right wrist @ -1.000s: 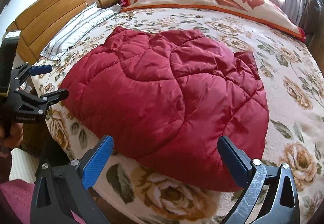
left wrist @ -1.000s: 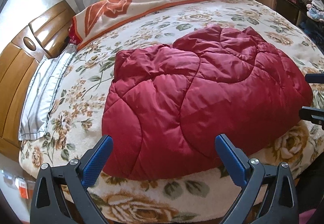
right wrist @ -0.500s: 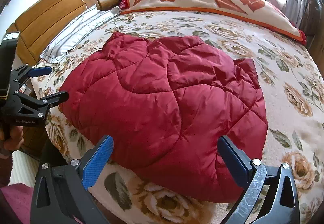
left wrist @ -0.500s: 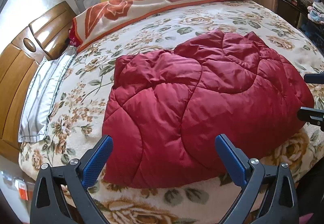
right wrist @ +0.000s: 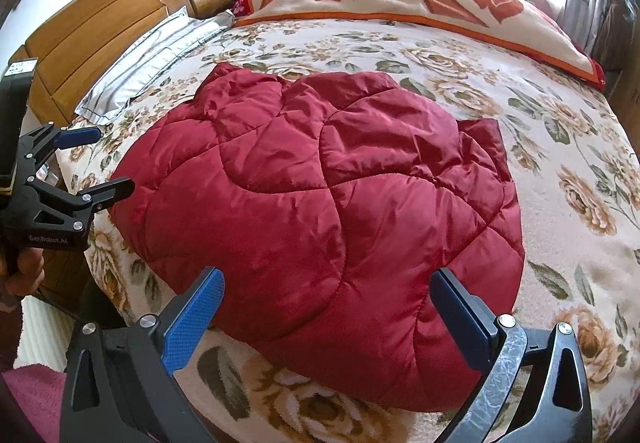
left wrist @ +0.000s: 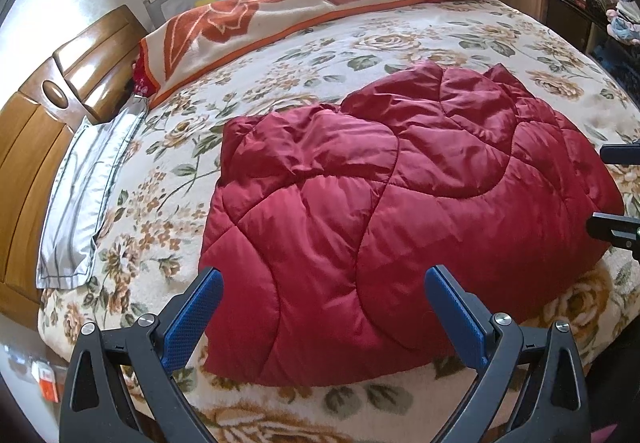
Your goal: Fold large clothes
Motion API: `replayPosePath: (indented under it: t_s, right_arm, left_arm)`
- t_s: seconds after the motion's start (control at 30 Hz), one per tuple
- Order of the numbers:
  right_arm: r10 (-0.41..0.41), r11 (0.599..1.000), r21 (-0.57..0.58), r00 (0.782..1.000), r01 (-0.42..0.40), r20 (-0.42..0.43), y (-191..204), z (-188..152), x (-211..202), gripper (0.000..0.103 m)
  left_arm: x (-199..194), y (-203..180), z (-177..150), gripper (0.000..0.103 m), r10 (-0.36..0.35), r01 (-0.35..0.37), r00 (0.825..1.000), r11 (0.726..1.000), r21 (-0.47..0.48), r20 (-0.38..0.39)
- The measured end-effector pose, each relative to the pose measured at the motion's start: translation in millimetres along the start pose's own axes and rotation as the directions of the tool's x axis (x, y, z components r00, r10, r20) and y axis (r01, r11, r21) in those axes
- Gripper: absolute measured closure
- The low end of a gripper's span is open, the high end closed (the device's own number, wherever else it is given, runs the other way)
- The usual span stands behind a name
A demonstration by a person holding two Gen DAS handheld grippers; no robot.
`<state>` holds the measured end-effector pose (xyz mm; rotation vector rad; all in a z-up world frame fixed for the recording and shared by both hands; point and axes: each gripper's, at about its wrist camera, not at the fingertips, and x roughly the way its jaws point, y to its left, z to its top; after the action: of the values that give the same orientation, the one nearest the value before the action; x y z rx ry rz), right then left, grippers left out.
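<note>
The red quilted jacket (left wrist: 400, 211) lay folded into a bulky bundle on the floral bedspread (left wrist: 280, 83), near the bed's front edge, its long axis running roughly along that edge. The left gripper (left wrist: 324, 307) and right gripper (right wrist: 328, 307) hung above its near side, jaws spread wide, holding nothing. A grey pillow (right wrist: 152, 63) lay by the wooden headboard (right wrist: 100, 15).
</note>
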<state>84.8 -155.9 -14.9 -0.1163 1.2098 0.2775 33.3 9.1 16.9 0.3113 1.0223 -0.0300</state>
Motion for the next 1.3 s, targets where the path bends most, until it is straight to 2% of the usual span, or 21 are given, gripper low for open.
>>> replayPosePath:
  t_s: [1.3]
  right_arm:
    - [-0.003,1.0,-0.008,1.0,0.003,0.008,-7.7,13.9,1.3,0.0]
  left_arm:
    - [16.3,-1.2,14.2,0.001,-0.008,0.009,1.0,1.0,0.018,-0.02]
